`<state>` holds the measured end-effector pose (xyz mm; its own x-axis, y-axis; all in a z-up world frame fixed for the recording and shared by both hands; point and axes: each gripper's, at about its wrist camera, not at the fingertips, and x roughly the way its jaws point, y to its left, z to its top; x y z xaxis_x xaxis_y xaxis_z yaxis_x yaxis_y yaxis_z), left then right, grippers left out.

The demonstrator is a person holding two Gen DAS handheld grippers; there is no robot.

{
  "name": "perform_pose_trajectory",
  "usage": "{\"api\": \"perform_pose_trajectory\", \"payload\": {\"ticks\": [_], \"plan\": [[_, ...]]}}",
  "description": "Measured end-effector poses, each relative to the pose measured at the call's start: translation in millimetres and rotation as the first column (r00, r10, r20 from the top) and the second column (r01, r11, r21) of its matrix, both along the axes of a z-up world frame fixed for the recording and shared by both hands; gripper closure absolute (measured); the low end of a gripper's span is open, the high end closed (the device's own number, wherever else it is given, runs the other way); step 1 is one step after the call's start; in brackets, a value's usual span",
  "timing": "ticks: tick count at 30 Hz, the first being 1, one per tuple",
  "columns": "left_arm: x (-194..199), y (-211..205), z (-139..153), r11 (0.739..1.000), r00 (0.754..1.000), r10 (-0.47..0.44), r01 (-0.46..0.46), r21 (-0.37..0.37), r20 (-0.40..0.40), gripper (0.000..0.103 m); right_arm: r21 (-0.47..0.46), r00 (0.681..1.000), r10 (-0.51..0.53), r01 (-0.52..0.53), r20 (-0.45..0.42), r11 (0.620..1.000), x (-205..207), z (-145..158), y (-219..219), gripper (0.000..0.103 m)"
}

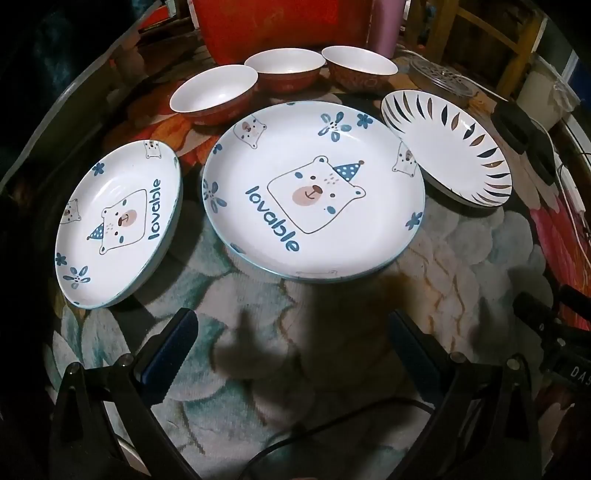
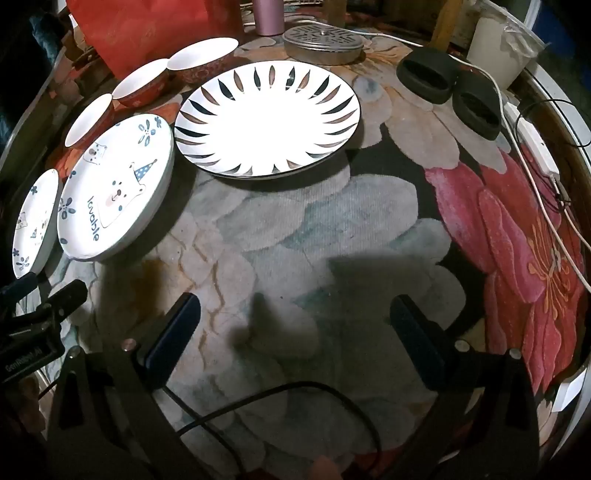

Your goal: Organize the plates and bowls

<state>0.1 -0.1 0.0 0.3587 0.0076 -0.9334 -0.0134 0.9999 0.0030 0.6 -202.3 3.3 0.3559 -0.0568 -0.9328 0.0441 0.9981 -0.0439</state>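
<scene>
Two white bear plates marked "lovable" lie on the flowered tablecloth: a big one [image 1: 314, 192] [image 2: 116, 192] in the middle and a smaller one [image 1: 120, 225] [image 2: 35, 225] to its left. A white plate with dark leaf marks [image 1: 448, 146] [image 2: 267, 118] lies to the right. Behind them stand three red bowls with white insides [image 1: 214, 92] [image 1: 284, 72] [image 1: 360, 72] [image 2: 201, 59]. My left gripper [image 1: 293, 332] hangs open over bare cloth in front of the big bear plate. My right gripper [image 2: 295, 317] is open too, over cloth in front of the leaf plate. Neither holds anything.
A round metal lid [image 2: 323, 40] sits behind the leaf plate, with a pink bottle [image 2: 269, 16] and a red container [image 1: 284, 26] further back. Two black cups [image 2: 448, 90] and white cables [image 2: 532, 147] lie at the right edge. A black cord [image 2: 288, 398] runs under the right gripper.
</scene>
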Motion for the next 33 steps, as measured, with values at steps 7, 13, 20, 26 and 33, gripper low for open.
{"api": "perform_pose_trajectory", "payload": {"ticks": [7,13,20,26,33], "plan": [[0,1,0,1.000,1.000,0.009,-0.009,-0.001,0.000,0.001,0.001,1.000,0.000,0.000,-0.003,1.000,0,0,0,0.000],[-1,4,1,1.000,1.000,0.019,-0.019,-0.006,0.001,0.001,0.001,1.000,0.000,0.000,-0.002,1.000,0,-1,2,0.000],[0,15,3,1.000,1.000,0.023,-0.023,0.001,0.000,0.001,0.003,1.000,0.005,-0.005,-0.005,1.000,0,-2,6,0.000],[0,18,4,1.000,1.000,0.024,-0.024,0.000,0.000,0.001,0.001,1.000,0.005,-0.005,-0.005,1.000,1,-2,8,0.000],[0,20,3,1.000,1.000,0.024,-0.024,0.000,0.001,0.001,0.000,1.000,0.004,-0.004,-0.006,1.000,1,-3,8,0.000]]}}
